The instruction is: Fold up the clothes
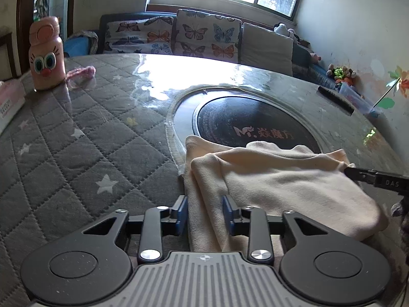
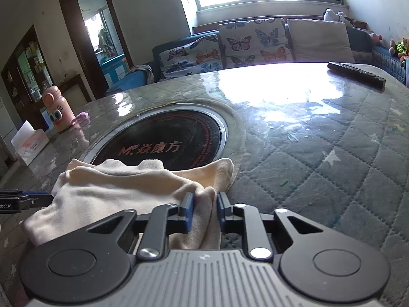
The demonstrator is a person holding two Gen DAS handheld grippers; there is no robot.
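Soft, light, limp cream garment [image 1: 281,179] on the tabletop [image 1: 76,133]; best pinched at near corners, left tool [image 1: 205,213] and right tool [image 2: 205,211] each clamped on an edge fold.

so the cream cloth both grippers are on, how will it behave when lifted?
Likely floppy: the cream cloth lies in soft folds and bunches between the right gripper pads. Probably light, since it looks thin. It may sag between the two grip points, as the left gripper holds the opposite end.
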